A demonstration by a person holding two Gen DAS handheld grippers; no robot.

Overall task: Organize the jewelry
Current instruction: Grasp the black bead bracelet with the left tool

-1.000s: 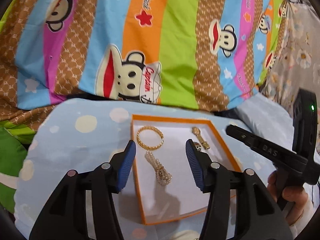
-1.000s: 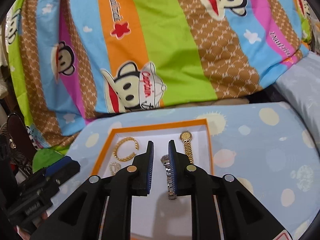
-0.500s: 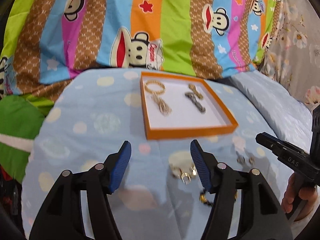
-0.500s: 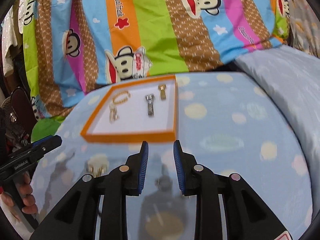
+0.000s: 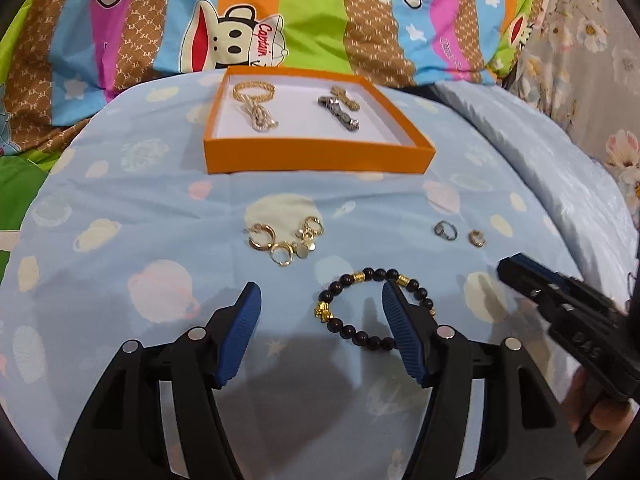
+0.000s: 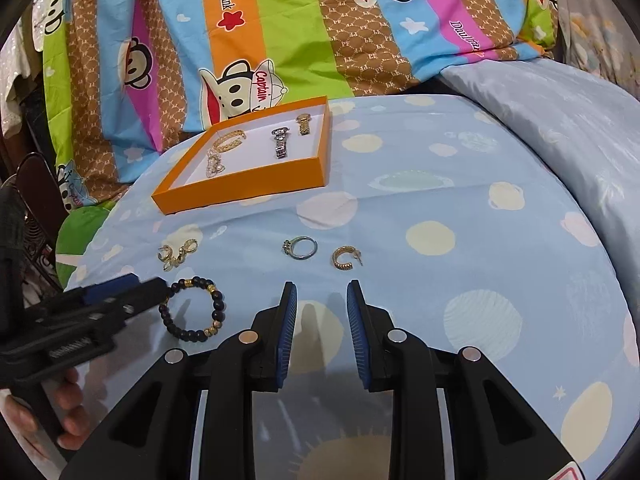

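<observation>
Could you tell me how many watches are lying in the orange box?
2: a silver watch mid-box, and a gold watch beside it near the far corner of the box.

Each fisheye looks forward and down along its own tool over the bed (image 5: 120, 200). The left view sits low and near the beaded bracelet (image 5: 372, 308); the right view looks from further right. Both share the orange box (image 5: 316, 154) (image 6: 248, 188), the bracelet (image 6: 192, 308), and the striped blanket (image 5: 320, 12) behind.
</observation>
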